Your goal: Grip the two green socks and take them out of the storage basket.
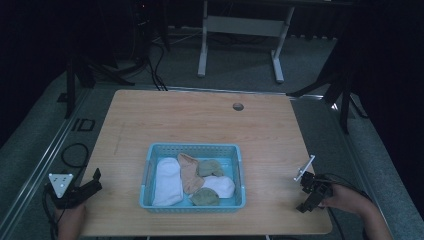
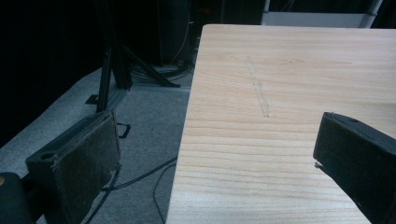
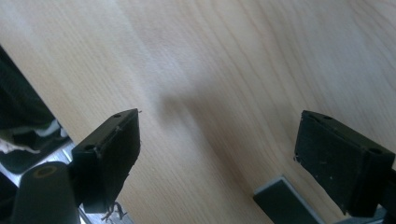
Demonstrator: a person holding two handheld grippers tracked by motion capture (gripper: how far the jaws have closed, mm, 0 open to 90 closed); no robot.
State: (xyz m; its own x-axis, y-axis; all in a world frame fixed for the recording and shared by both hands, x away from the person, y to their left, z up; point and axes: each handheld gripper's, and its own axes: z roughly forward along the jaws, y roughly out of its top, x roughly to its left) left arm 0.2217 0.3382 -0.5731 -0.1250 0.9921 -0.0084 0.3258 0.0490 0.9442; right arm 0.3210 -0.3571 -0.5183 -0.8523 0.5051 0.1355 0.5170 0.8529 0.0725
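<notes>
Both tools released, nothing gripped: left tool at counter's left edge, right tool near right edge. Basket w/ socks between them, untouched; probably nothing begun yet.

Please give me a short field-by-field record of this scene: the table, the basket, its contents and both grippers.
table: wooden, round hole near far edge
basket: light blue, near-centre of table
contents: white sock, peach sock, two green socks, second white sock
left gripper: at table's left edge, jaws open, holding nothing
right gripper: at near right of table, jaws open, holding nothing
</notes>
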